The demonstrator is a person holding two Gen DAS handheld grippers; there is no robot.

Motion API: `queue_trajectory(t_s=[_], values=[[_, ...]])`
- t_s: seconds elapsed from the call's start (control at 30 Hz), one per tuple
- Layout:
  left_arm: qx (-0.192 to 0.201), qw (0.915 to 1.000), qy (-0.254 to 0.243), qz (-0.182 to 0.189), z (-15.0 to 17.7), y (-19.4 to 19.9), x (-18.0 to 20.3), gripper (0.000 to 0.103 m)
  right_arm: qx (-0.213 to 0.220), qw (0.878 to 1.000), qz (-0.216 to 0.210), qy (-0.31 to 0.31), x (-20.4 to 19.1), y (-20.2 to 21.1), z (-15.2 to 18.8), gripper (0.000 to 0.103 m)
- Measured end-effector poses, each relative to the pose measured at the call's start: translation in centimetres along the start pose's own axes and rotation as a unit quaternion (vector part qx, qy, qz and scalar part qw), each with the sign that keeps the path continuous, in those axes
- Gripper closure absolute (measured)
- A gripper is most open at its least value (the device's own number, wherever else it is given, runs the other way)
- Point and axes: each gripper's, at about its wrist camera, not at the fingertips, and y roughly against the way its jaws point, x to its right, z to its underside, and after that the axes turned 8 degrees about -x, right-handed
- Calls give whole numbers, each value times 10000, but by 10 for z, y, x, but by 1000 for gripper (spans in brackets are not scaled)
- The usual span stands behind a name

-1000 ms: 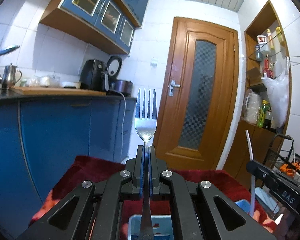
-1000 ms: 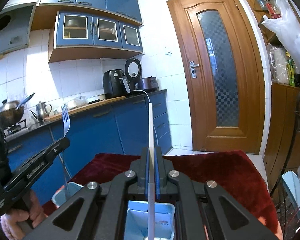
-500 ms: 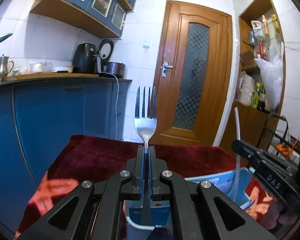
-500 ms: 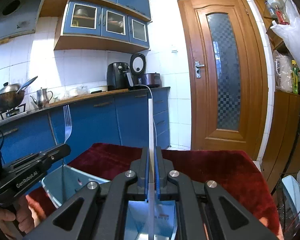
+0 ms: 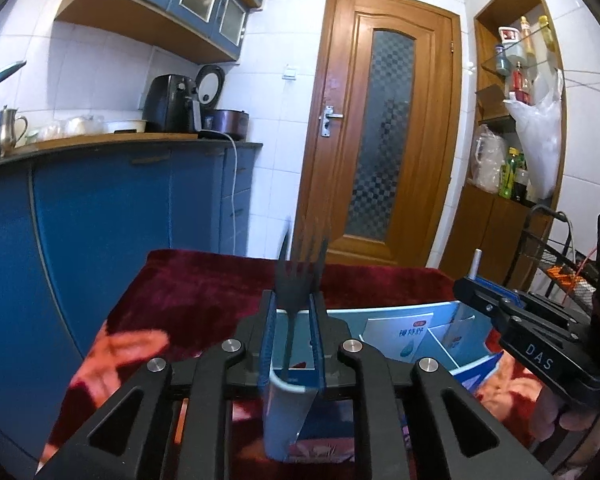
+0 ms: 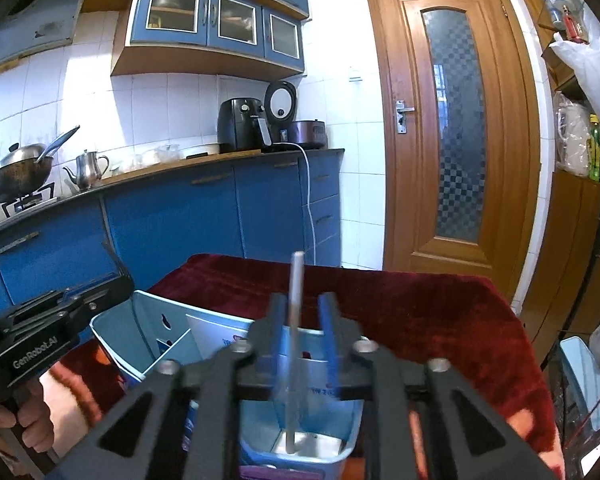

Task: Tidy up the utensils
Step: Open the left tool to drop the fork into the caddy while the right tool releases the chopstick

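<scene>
In the left wrist view my left gripper is open. A metal fork, blurred, stands loose between the jaws with its handle down in the light blue divided box. In the right wrist view my right gripper is open. A thin white stick, blurred, stands between the jaws with its lower end inside a compartment of the same box. Each gripper shows at the other view's edge: the right gripper and the left gripper.
The box sits on a dark red velvet cloth over a table. Blue kitchen cabinets stand to the left, a wooden door behind, a wire rack and shelves to the right.
Both grippers have lowered over the box and opened. The fork and the white stick, gripped before, now slip down between the jaws into the box.
</scene>
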Motion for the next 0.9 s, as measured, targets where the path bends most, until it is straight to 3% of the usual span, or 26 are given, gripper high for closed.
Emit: queue_trajectory(t_s=[0.5, 0.6, 0.9], values=[[-529, 9983, -231, 6, 7, 54, -5, 85, -235, 9984, -253, -453, -5, 59, 8, 68], [-656, 9975, -242, -56, 13, 66, -7, 80, -296, 9984, -248, -424, -11, 71, 11, 68], [-1211, 9921, -263, 217, 27, 84, -9, 78, -770, 9960, -157, -427, -19, 93, 18, 68]])
